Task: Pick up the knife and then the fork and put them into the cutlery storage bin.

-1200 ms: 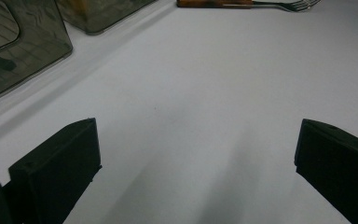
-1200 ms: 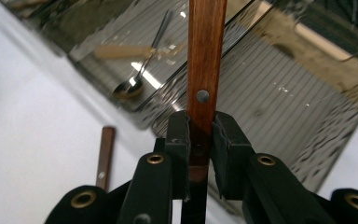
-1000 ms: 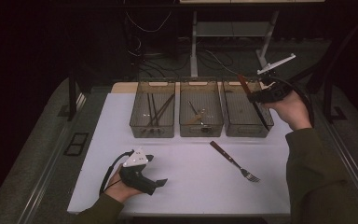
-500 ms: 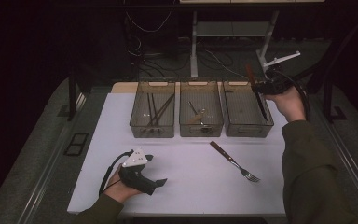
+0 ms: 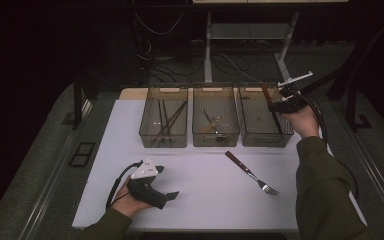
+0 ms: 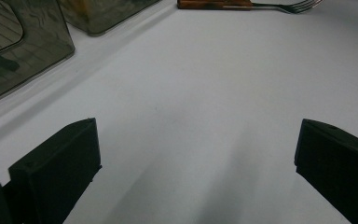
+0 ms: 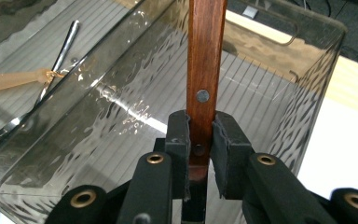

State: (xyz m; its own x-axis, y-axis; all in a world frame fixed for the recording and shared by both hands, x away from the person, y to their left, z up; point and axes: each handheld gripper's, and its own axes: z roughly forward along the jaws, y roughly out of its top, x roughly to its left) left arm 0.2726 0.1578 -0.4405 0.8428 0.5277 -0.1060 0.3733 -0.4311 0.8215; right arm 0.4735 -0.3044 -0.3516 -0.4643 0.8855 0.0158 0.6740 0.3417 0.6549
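Cutlery was being sorted by type into three clear bins, judging by the layout. A white table filled the middle and lower part of the high view, and the bins stood in a row along its upper edge, close enough to reach from the person's side. The left bin held several long dark utensils. The middle bin held a few pieces, one with a pale handle. The right bin, at upper right, was the one being loaded.

At the lower left the left gripper rested on the table in the person's hand, its jaws wide apart with nothing but bare white surface between them; it looked parked out of the way until needed.

At the upper right the right gripper was poised over the right bin. Its jaws were clamped on a wooden-handled utensil, pinching the brown riveted handle near one end, so that the rest slanted down inside the bin. What tipped the handle's far end could not be told. Gripping it near the end probably left the length free to be lowered in.

A fork with a wooden handle lay slantwise on the table at lower right, just below the bins, likely next.
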